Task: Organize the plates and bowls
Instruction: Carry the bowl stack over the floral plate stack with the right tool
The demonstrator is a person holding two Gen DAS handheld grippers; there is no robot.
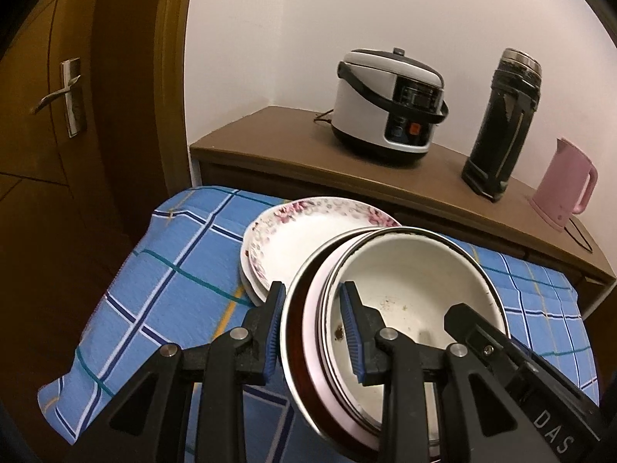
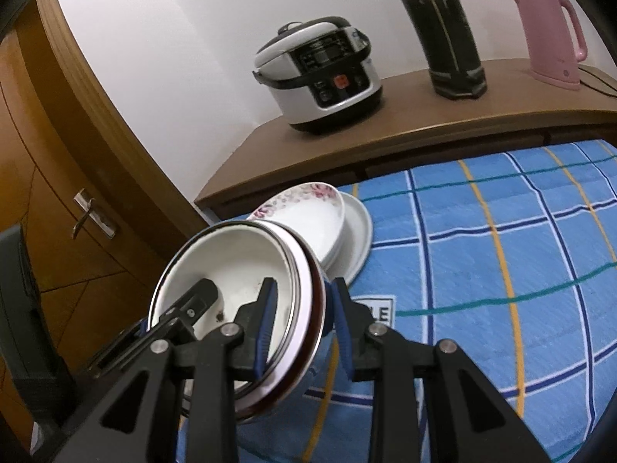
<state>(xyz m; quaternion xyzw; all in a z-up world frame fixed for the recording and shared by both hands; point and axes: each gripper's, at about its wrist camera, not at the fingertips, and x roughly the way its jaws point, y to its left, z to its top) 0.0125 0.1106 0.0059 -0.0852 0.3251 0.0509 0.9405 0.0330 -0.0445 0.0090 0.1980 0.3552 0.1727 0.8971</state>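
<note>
A stack of nested bowls point(image 1: 408, 285), white inside with pink and dark red rims, is held tilted above the blue checked cloth point(image 1: 154, 289). My left gripper point(image 1: 314, 328) is shut on the stack's left rim. My right gripper point(image 2: 302, 328) is shut on its right rim; the stack shows in the right wrist view point(image 2: 231, 266). One finger of each gripper lies inside the top bowl. Behind the stack, a floral-rimmed plate point(image 1: 293, 239) rests on a plain white plate point(image 2: 356, 231) on the cloth; the floral plate shows in the right wrist view point(image 2: 304, 212).
A wooden cabinet point(image 1: 277, 135) behind the cloth carries a rice cooker point(image 1: 385, 104), a black flask point(image 1: 501, 123) and a pink kettle point(image 1: 563, 189). A wooden door point(image 1: 46, 115) with a metal handle stands at the left.
</note>
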